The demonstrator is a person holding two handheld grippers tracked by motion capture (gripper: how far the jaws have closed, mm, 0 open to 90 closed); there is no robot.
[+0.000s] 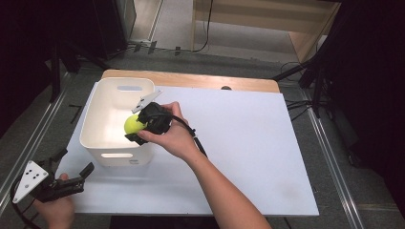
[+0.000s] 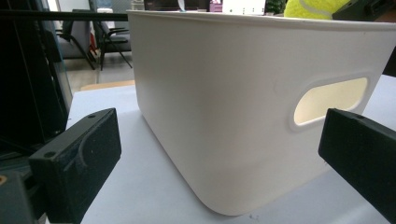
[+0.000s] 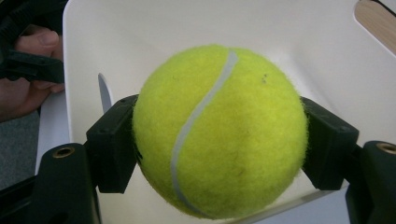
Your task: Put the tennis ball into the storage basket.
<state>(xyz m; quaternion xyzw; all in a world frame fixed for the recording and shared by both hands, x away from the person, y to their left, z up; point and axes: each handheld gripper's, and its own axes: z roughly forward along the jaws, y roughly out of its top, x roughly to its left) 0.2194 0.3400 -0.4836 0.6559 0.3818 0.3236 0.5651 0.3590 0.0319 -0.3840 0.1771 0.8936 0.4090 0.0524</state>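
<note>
The right gripper clamps the tennis ball over the white bin near the board's left edge, ready to drop; the left gripper waits, jaws apart.

White bin stood on the table straight ahead of the left claw, jaws spread wide. Tennis ball showed above the rim at 1 o'clock.

Black claws, grey three-cornered plate, trailing black cable

Yellow tennis ball over bin.
</note>
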